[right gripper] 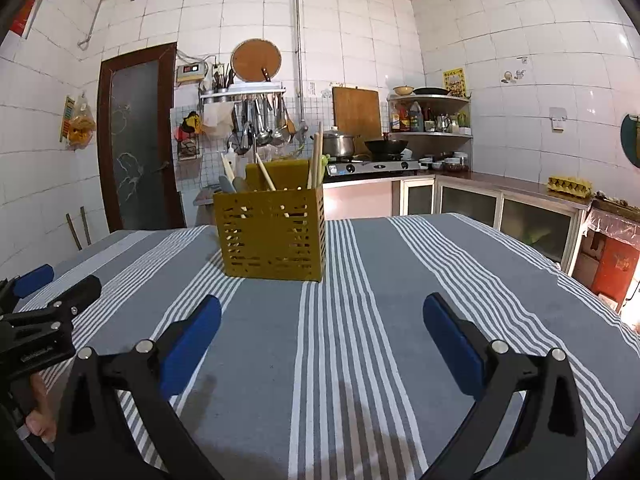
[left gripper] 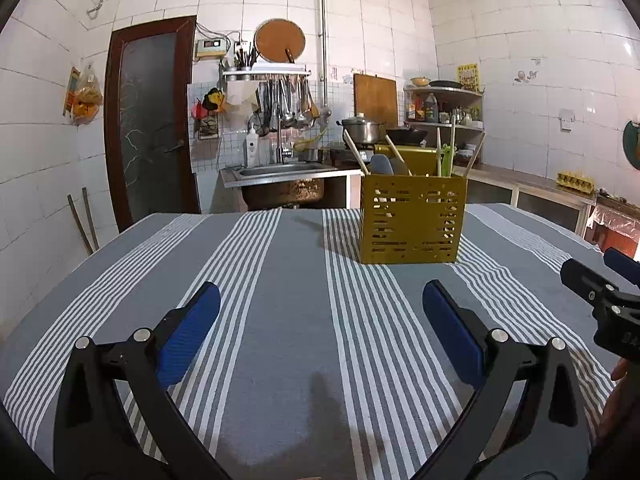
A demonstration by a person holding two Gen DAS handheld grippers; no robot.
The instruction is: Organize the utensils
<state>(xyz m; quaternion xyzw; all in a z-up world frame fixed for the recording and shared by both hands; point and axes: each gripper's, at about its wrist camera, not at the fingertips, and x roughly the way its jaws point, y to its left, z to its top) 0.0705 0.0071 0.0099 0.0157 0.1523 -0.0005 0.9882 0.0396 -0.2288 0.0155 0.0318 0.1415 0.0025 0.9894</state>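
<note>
The left claw [left gripper: 321,310] stands wide open with nothing between its fingers: two flat, ribbed blue pads [left gripper: 191,332] on black angular plastic arms with silver rivets. The right claw [right gripper: 322,318] is built the same and gapes just as wide, also empty. Both hover low over the worktop [left gripper: 288,320], which wears a soft woven cloth in broad grey bands broken by thin white stripes.

Ahead stands the utensil holder [left gripper: 412,220], a boxy mustard-yellow caddy with rows of slotted cut-outs in its walls. Pale wooden chopsticks [left gripper: 356,152], grey rounded handles [left gripper: 382,165] and a green piece [left gripper: 447,158] poke out of its top. It sits upright on the cloth, well apart from both claws: forward and right of the left one, forward and left of the right one [right gripper: 272,236].
</note>
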